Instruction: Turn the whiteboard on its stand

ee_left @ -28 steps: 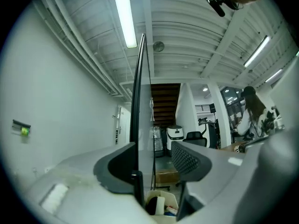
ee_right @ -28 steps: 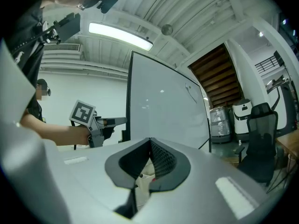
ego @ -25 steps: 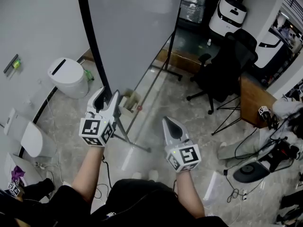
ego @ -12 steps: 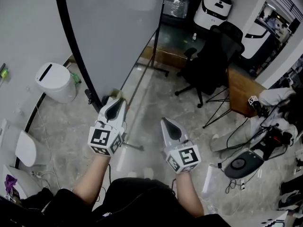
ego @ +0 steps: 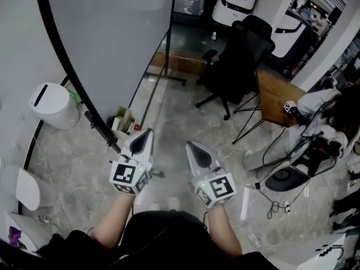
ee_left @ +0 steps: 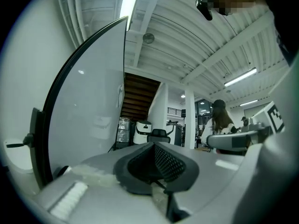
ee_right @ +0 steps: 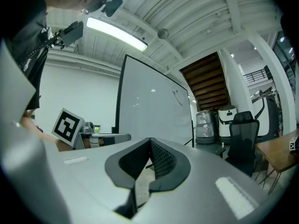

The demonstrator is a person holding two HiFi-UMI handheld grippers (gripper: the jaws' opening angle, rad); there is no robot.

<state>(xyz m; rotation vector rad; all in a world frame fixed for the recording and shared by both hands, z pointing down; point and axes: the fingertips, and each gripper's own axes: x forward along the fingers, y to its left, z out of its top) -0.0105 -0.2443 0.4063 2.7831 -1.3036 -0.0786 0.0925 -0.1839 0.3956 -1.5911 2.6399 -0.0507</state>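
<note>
The whiteboard (ego: 112,38) is a large pale panel with a black frame (ego: 67,77), filling the upper left of the head view on its thin black stand (ego: 152,89). My left gripper (ego: 142,136) hangs just right of the frame's lower edge, apart from it, shut with nothing between its jaws. The right gripper (ego: 195,149) is beside it over the floor, also shut and empty. In the left gripper view the whiteboard (ee_left: 88,106) rises at left behind the shut left gripper (ee_left: 156,162). The whiteboard (ee_right: 149,111) stands ahead of the right gripper (ee_right: 148,160).
A white bin (ego: 53,103) stands by the wall at left, and a small box of items (ego: 122,122) sits at the board's foot. A black office chair (ego: 233,66), a wooden table (ego: 275,97) and tangled cables with devices (ego: 287,179) fill the right. A person (ee_left: 219,122) stands far off.
The left gripper, open at the board's lower frame edge a second ago, has shut and drawn back from it. The board's edge now lies further left in the head view.
</note>
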